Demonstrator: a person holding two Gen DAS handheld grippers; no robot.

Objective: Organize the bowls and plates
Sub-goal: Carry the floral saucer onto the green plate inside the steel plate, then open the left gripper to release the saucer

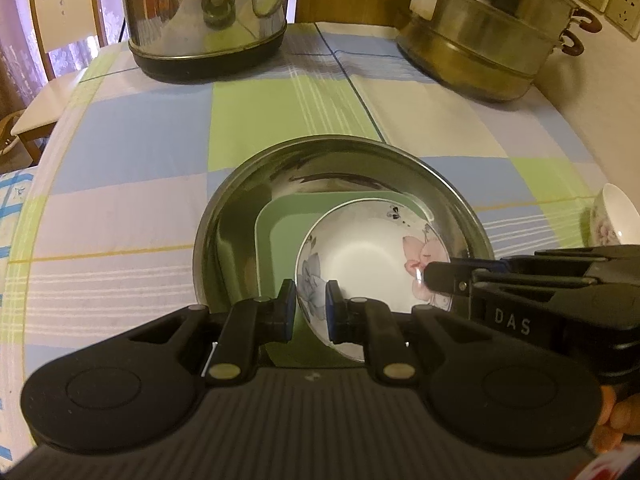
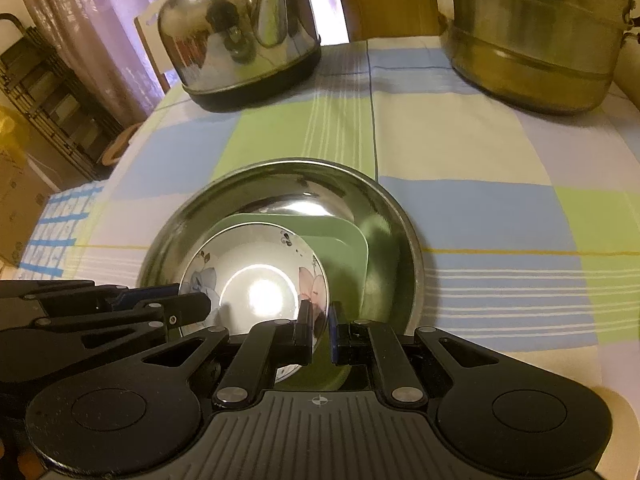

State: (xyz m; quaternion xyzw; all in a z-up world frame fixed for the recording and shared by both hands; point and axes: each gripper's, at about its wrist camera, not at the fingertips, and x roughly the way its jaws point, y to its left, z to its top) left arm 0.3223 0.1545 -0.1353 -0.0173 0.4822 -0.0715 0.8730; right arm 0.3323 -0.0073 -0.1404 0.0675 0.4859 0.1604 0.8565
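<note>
A: What's at the far left of the bench (image 1: 132, 216)?

B: A kettle (image 1: 208, 20), shiny, on a dark base, standing on the checked cloth. A wooden chair (image 1: 60, 20) shows behind it.

A: And in the middle?

B: A steel basin (image 1: 240, 208) sits near us. A green plate (image 1: 280, 224) lies inside it, and a white flowered bowl (image 1: 368, 252) rests on that plate, tilted toward its left.

A: The left hand-held gripper (image 1: 311, 312)?

B: Narrow, pinching the bowl's near-left rim, one blue pad inside the rim and one outside.

A: The right hand-held gripper (image 2: 320, 330)?

B: Also narrow. Its pads straddle the bowl's right rim by the pink flower; the inner pad seems to touch, but I cannot tell if the outer one presses. In the left wrist view it comes in from the right (image 1: 440, 276).

A: Farther right?

B: A stacked steamer pot (image 1: 488, 32) at the far right, and a second flowered bowl (image 1: 612, 216) at the right edge, well apart from the basin.
</note>
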